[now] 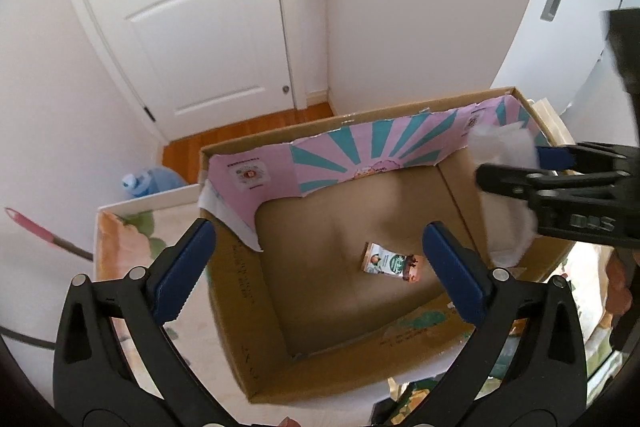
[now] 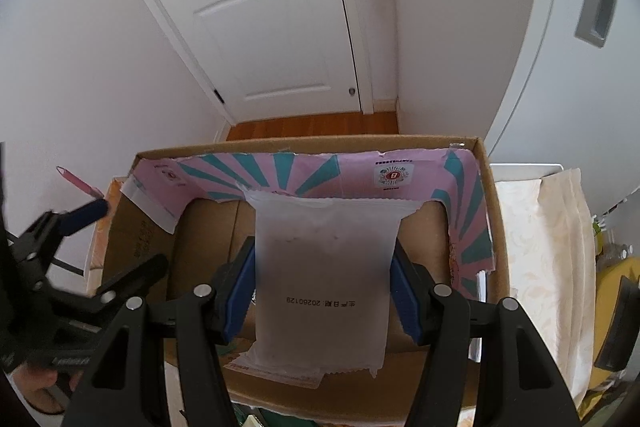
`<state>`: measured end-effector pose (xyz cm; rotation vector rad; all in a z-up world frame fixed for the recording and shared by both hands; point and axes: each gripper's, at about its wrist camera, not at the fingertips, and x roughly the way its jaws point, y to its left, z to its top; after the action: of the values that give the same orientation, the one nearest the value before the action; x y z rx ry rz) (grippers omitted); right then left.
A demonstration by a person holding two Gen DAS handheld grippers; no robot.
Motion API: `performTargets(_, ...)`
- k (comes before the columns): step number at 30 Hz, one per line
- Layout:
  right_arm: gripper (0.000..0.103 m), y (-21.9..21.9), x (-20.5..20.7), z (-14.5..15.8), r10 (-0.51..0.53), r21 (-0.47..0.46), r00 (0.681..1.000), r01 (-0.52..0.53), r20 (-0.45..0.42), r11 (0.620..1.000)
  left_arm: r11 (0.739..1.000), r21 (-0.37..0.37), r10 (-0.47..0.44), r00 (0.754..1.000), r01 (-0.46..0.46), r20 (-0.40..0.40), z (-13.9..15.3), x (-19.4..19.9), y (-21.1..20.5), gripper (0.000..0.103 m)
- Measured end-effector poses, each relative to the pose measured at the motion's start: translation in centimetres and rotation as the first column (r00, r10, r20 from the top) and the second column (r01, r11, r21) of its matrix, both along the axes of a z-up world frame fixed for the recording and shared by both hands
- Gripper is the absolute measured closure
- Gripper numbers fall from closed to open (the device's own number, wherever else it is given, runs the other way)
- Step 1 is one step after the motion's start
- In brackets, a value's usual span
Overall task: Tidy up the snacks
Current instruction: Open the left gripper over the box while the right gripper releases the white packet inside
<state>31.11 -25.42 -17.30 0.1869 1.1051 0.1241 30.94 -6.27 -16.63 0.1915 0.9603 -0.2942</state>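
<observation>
An open cardboard box (image 1: 240, 291) with a pink and teal liner stands on the table; it also shows in the right wrist view (image 2: 496, 227). One small snack packet (image 1: 392, 263) lies on the box floor. My left gripper (image 1: 316, 267) is open and empty above the box's near left part. My right gripper (image 2: 322, 279) is shut on a frosted white snack bag (image 2: 324, 267) and holds it over the box. In the left wrist view the bag (image 1: 504, 147) hangs at the box's right wall.
A white door (image 1: 192, 11) and wooden floor (image 1: 240, 135) lie beyond the box. A floral tablecloth (image 1: 132, 239) covers the table. Cream packaging (image 2: 560, 247) sits right of the box. A blue water bottle (image 1: 148, 181) stands on the floor at left.
</observation>
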Motion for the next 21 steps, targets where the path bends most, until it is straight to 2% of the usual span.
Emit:
performTargets(3, 0.044, 0.3, 1.6, -1.6, 0.016, 0.011, 0.996, -0.015, -0.087, 1.000, 1.000, 0.021, 0.012, 0.999, -0.012, 0.030, 0.7, -0.8, 0.0, 0.000)
performTargets(4, 0.036, 0.3, 2.0, -2.1, 0.011, 0.016, 0.994, -0.009, -0.105, 1.000, 0.999, 0.027, 0.018, 0.999, -0.019, 0.041, 0.9, -1.1, 0.0, 0.000)
performTargets(5, 0.022, 0.2, 2.4, -2.4, -0.008, 0.011, 0.993, 0.010, -0.115, 1.000, 0.999, 0.030, 0.024, 0.998, -0.025, 0.051, 1.2, -1.4, 0.1, 0.000)
performTargets(7, 0.013, 0.0, 2.1, -1.9, -0.023, 0.017, 0.998, 0.024, -0.065, 1.000, 0.999, 0.027, 0.031, 0.997, -0.033, 0.067, 1.7, -2.0, 0.3, 0.000)
performTargets(9, 0.013, -0.4, 1.3, -0.7, -0.023, 0.033, 1.000, 0.024, -0.010, 0.999, 0.999, 0.021, 0.042, 0.996, -0.043, 0.073, 2.0, -2.6, 0.4, 0.000)
performTargets(21, 0.013, -1.2, -2.4, 3.1, 0.032, 0.033, 0.993, -0.036, 0.109, 0.999, 0.991, -0.024, 0.131, 0.982, -0.129, 0.135, 4.7, -6.2, 0.6, 0.000)
